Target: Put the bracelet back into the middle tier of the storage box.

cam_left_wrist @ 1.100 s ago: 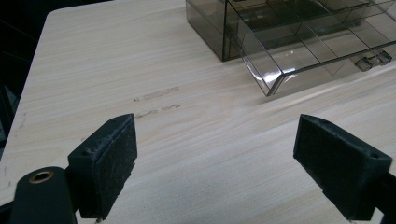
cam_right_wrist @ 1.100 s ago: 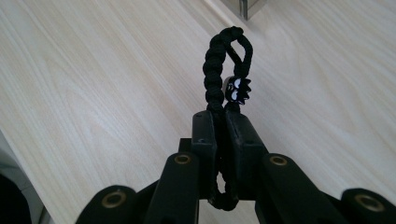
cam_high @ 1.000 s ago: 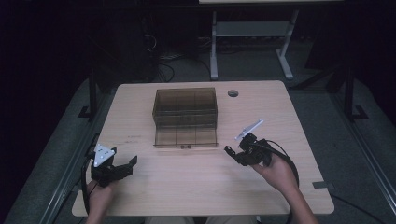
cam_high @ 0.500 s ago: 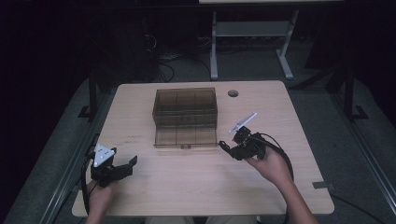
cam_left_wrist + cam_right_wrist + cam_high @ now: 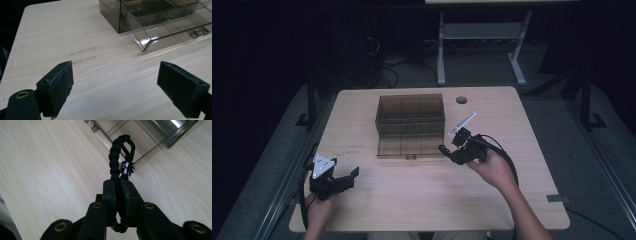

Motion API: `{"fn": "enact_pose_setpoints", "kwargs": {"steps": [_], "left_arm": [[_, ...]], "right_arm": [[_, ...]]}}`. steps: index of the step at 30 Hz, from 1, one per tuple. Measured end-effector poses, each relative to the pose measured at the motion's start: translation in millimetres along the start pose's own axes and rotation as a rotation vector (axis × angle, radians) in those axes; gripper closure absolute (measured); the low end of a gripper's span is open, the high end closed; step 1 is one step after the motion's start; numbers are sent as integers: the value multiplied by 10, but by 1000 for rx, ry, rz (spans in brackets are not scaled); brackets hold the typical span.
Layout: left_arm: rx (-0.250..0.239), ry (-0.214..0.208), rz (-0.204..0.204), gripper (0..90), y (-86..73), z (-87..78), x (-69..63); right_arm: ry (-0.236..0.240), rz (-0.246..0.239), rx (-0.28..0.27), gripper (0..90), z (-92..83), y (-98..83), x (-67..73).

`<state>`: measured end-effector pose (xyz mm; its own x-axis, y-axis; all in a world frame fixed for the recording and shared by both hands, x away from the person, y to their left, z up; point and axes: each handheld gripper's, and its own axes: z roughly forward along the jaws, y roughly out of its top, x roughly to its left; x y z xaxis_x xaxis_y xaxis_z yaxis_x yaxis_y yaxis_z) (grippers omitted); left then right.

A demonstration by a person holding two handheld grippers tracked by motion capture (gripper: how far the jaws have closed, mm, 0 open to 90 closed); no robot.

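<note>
A smoky clear plastic organiser box (image 5: 410, 119) stands mid-table with its lid folded down toward me; the left gripper view has its near corner (image 5: 147, 42). My right gripper (image 5: 446, 150) hovers just off the lid's right front corner, rolled on its side, and is shut on a black braided cord loop (image 5: 117, 157) that carries a small black-and-white bead (image 5: 126, 168). The loop sticks out past the pads toward the box edge (image 5: 172, 137). My left gripper (image 5: 353, 175) rests near the table's front left corner, jaws wide open with bare wood between the pads (image 5: 58, 82).
The wooden table (image 5: 402, 200) has a round cable hole (image 5: 461, 100) behind the box. A metal stand (image 5: 482, 35) is on the floor beyond the far edge. Faint scuff marks (image 5: 83, 51) lie on the wood ahead of the left gripper.
My right gripper has moved left and slightly up toward the box's front right corner, still clamped on the cord. The left gripper has not moved.
</note>
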<state>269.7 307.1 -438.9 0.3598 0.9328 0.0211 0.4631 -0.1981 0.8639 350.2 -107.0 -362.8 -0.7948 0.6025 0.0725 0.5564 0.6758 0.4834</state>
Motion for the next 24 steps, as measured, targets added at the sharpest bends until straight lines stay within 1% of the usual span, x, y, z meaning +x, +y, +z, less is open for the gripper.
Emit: {"fn": "enact_pose_setpoints", "kwargs": {"steps": [12, 16, 18, 24], "left_arm": [[-1, -2, -2, 131, 2, -2, 1], [0, -2, -4, 131, 0, -3, 4], [2, -3, -1, 131, 0, -2, 3], [1, -4, -2, 131, 2, 1, 2]], "right_arm": [[0, -14, -3, 817, 54, 204, 0], [7, -11, 7, 817, 109, 269, 2], [7, -19, 11, 817, 141, 294, -5], [7, -19, 7, 816, 190, 362, -14]]}}
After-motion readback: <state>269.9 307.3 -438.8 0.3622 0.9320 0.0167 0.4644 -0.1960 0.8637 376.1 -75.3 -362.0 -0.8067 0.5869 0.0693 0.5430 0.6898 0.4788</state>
